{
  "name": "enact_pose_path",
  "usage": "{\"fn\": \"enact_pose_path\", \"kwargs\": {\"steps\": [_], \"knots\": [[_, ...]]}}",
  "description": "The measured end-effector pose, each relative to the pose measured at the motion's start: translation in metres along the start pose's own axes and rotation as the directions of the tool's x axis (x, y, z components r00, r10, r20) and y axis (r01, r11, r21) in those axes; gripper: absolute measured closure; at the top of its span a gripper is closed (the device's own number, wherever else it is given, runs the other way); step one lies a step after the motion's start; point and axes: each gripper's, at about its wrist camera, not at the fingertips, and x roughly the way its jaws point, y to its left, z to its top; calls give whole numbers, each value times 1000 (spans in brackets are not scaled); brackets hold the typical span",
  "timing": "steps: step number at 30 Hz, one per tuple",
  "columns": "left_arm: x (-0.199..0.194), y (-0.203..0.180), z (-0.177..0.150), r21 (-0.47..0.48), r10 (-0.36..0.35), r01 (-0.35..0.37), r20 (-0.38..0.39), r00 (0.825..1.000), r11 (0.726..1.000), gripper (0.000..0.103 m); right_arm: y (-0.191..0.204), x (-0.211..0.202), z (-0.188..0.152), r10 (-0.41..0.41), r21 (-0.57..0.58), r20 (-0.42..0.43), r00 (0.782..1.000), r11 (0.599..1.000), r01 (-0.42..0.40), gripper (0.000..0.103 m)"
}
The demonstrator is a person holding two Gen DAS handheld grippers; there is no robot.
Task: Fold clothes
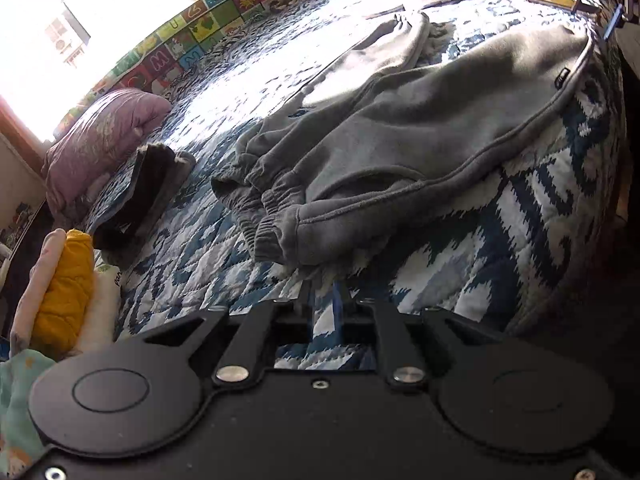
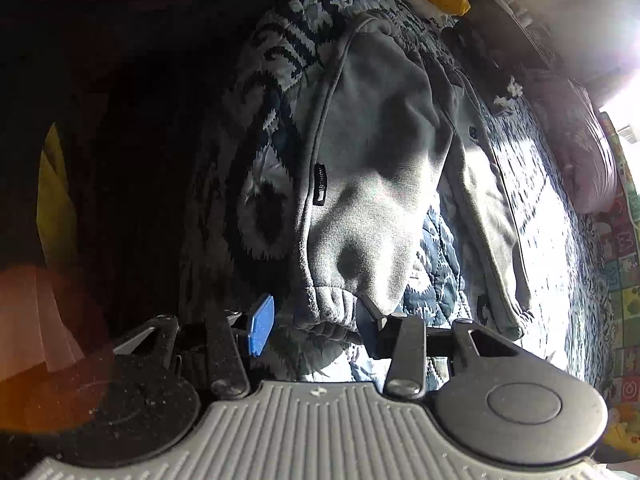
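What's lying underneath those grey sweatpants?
The grey sweatpants lie on a blue-and-white patterned quilt that shows all round them. Whatever sits directly beneath the fabric is covered.

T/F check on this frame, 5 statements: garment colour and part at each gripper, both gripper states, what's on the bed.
1. The garment on the bed is grey sweatpants. True.
2. The right gripper is shut with nothing near it. False: its jaws stand open with an elastic leg cuff between them, not clamped.
3. The left gripper sits at the waistband end, fingers close together on the quilt. True; they look shut and hold no cloth.
4. The quilt is plain red. False: it is blue and white patterned.
5. A small black label sits on the side seam of the sweatpants. True.
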Motion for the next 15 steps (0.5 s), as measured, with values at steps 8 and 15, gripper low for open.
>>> {"fn": "enact_pose_path", "kwargs": {"steps": [8, 15], "knots": [[23, 53, 13, -776, -25, 34, 23, 999, 630, 41, -115, 44, -92, 29, 973, 48, 998, 226, -54, 23], [65, 35, -16, -983, -106, 10, -9, 994, 186, 40, -71, 71, -143, -8, 897, 305, 952, -335, -289, 24]]}}
